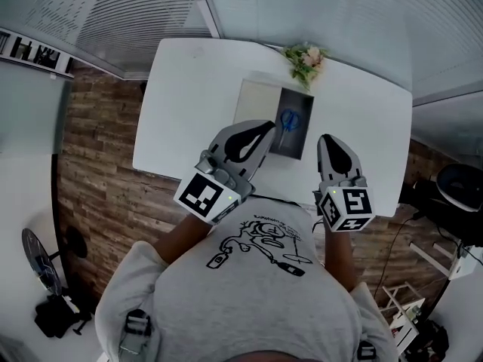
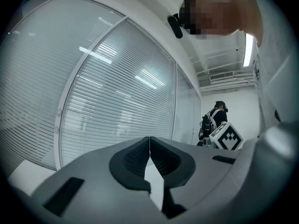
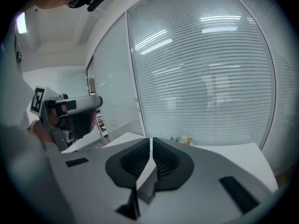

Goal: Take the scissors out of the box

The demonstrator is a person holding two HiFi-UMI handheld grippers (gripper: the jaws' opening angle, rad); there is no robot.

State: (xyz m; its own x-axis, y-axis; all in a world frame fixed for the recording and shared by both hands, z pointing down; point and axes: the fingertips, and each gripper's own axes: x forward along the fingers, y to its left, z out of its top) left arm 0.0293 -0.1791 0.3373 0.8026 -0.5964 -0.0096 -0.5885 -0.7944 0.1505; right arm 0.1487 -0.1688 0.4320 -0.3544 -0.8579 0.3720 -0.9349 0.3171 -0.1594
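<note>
The scissors (image 1: 289, 121), with blue handles, lie inside the open dark box (image 1: 296, 143) on the white table (image 1: 189, 104). The box's pale lid (image 1: 256, 102) lies flat to its left. My left gripper (image 1: 266, 127) hovers over the box's near left corner, just left of the scissors; its tips (image 2: 149, 138) meet and hold nothing. My right gripper (image 1: 329, 137) hangs over the table right of the box. Its jaws (image 3: 151, 139) stand a sliver apart with nothing between them. Neither gripper view shows the scissors.
A small bunch of flowers (image 1: 306, 60) stands at the table's far edge behind the box. Glass walls with blinds (image 3: 210, 78) lie beyond. Another person (image 2: 216, 118) stands far off. Wood floor (image 1: 98, 157) borders the table's left and near sides.
</note>
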